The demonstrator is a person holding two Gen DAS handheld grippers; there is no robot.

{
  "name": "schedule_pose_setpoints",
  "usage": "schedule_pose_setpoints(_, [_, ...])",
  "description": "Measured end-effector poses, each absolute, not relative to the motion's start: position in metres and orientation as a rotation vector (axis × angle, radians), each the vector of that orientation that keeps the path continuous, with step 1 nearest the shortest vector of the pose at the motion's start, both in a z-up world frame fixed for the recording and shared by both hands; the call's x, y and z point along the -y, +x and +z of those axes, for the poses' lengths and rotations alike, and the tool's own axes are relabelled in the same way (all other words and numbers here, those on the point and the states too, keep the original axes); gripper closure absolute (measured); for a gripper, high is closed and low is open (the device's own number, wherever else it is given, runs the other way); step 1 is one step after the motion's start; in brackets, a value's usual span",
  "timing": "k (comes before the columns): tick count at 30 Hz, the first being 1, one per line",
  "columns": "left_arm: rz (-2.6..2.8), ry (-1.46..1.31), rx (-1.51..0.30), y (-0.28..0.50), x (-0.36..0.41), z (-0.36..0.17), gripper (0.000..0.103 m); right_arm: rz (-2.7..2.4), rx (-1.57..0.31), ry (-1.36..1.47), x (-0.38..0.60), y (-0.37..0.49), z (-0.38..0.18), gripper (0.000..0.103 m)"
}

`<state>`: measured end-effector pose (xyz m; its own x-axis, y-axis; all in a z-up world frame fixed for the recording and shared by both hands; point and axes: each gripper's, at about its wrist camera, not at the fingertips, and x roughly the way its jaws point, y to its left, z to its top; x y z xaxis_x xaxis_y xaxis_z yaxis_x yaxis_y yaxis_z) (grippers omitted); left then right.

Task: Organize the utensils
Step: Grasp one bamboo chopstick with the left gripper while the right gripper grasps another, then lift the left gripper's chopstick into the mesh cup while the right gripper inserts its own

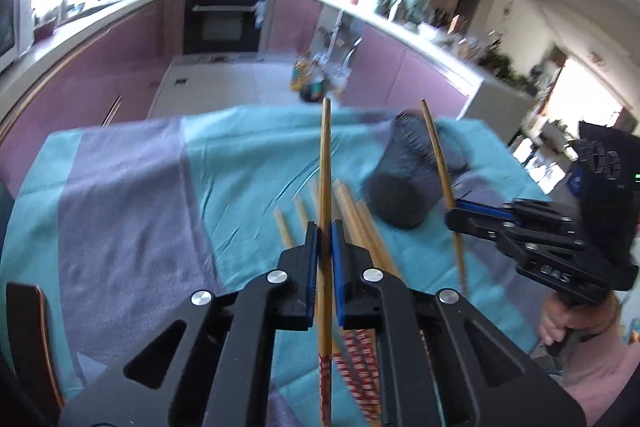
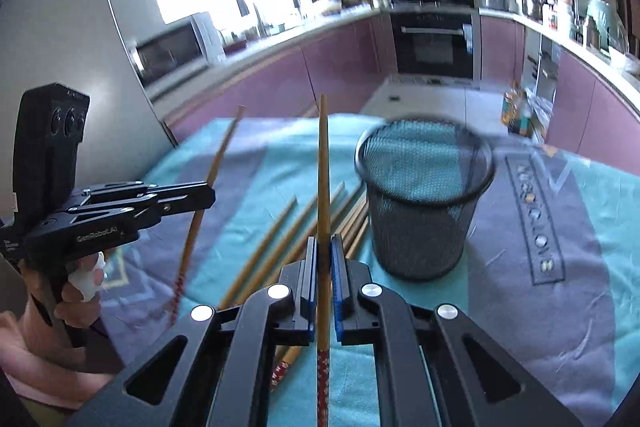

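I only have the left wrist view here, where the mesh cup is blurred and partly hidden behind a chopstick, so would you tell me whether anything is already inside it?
Observer: From the right wrist view, the black mesh cup stands upright on the tablecloth and looks empty; I see only mesh and cloth through it.
Operator: Thanks. Is the right gripper really clamped on its chopstick?
Observer: Yes. The right gripper is shut on a chopstick, thin tip pointing away, red patterned end toward the camera.
Operator: And how many chopsticks remain on the cloth?
Observer: Several loose chopsticks lie left of the cup; I cannot count them exactly.
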<state>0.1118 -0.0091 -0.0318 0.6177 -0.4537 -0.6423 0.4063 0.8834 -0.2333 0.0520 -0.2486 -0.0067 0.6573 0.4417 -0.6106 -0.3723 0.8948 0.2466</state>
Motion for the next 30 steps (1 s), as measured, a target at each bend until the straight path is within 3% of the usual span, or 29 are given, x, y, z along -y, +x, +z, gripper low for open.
schedule_pose_setpoints(21, [-0.677,-0.191,-0.449,0.119,0.054,0.137,0.096,0.435,-0.425,0.109,0.297,0.074,0.104,0.097])
schedule_pose_setpoints(30, [-0.654,-0.164,-0.548,0.169,0.110,0.105,0.096,0.389,-0.533,0.042,0.297,0.101,0.084,0.097])
